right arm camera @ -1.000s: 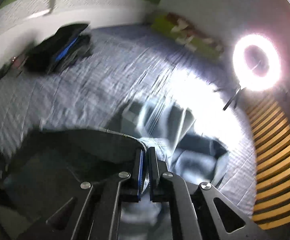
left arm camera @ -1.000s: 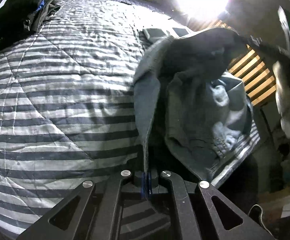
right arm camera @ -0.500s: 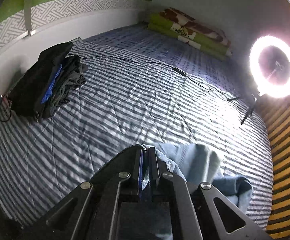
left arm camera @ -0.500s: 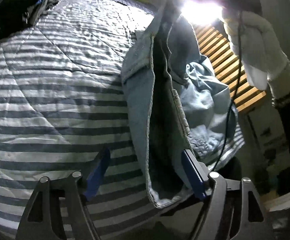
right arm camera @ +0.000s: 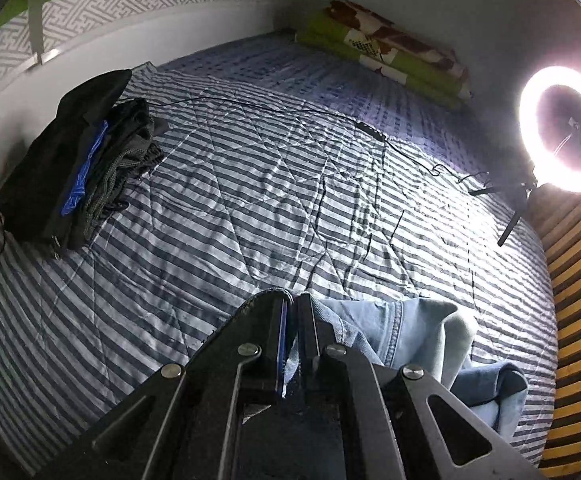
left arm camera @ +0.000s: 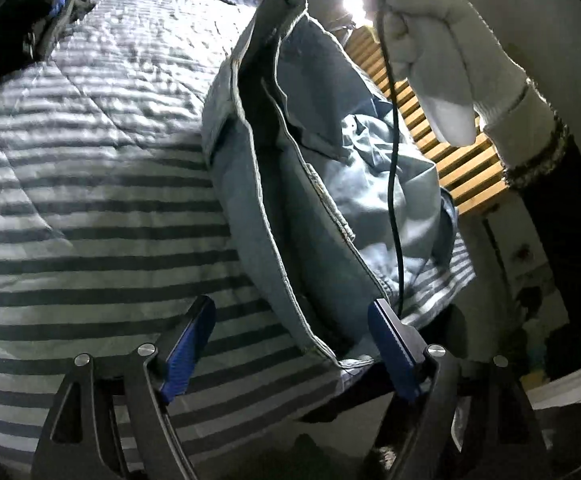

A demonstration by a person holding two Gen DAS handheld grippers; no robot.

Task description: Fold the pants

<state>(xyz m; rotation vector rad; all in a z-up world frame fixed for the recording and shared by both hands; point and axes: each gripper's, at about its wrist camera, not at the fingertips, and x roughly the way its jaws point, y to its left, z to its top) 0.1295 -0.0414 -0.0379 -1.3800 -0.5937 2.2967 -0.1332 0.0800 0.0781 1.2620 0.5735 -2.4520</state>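
left gripper (left arm camera: 290, 332): black angular metal frame, blue ribbed pads, silver round screws
right gripper (right arm camera: 292, 320): the same black frame, blue pad
hand (left arm camera: 446, 60): white knitted glove, dark speckled cuff
cable (left arm camera: 392, 184): thin, black

A dark clothes pile (right arm camera: 70, 160) lies on the striped quilt (right arm camera: 250, 200) near a ring light (right arm camera: 562, 128).

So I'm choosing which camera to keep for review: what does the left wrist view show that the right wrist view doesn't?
Left wrist only: a gloved hand raised above the hanging jeans, a black cable, and the left claw, jaws opening, denim between them unpressed.

Right wrist only: the ring light, a pile of dark clothes, and the right claw shut on the denim.

Both: the jeans, striped quilt and wooden slats.
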